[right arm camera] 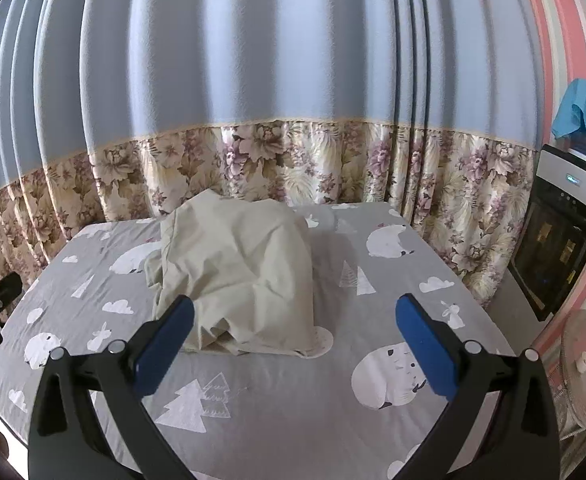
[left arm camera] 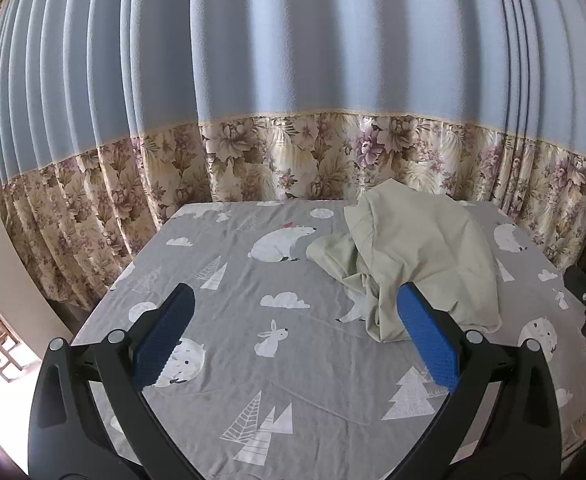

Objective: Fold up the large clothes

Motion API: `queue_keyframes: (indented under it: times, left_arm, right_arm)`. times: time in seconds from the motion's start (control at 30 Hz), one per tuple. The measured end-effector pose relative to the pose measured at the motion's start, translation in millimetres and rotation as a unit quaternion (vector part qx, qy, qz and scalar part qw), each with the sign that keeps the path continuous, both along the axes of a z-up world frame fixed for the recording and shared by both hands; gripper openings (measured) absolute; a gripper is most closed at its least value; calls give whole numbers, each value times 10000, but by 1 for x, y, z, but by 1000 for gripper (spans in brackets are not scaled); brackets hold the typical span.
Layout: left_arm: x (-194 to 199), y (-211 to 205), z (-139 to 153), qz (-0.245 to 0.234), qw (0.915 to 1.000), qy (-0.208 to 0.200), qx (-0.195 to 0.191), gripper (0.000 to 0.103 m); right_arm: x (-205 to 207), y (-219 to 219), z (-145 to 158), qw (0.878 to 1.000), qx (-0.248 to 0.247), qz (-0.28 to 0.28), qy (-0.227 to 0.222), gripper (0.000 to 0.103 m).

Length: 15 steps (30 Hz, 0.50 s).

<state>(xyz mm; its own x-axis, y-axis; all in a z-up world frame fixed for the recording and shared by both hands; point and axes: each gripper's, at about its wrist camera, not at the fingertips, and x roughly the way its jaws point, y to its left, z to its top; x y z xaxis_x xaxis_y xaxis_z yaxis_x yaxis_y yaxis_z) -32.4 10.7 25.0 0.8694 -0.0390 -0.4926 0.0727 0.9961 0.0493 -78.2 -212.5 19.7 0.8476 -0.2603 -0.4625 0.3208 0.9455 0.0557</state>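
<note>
Left wrist view: left gripper (left arm camera: 295,304) spread wide, empty, above grey animal-print bedsheet (left arm camera: 253,360). Crumpled pale green garment (left arm camera: 413,248) heaped toward the far right of the sheet.

Right wrist view: right gripper (right arm camera: 295,312) released, empty. Garment (right arm camera: 241,264) sits left of centre, ahead. Water dispenser (right arm camera: 561,224) at right.

Each handheld unit, the left gripper (left arm camera: 295,300) and the right gripper (right arm camera: 295,308), is built of glossy black curved plastic arms joined by round silver rivets; each finger is faced with a ribbed, rectangular blue rubber pad (left arm camera: 427,336). White lettering is printed on the right unit's black body; bare skin is glimpsed at the left view's right edge.
</note>
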Motion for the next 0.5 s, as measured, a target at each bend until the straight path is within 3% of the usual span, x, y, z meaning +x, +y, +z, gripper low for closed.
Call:
queue_keyframes:
  times: [0.5]
  left_arm:
    - [26, 12, -28, 216, 9984, 500, -128, 100]
  right_arm:
    - [14, -15, -18, 9995, 97, -154, 270, 101]
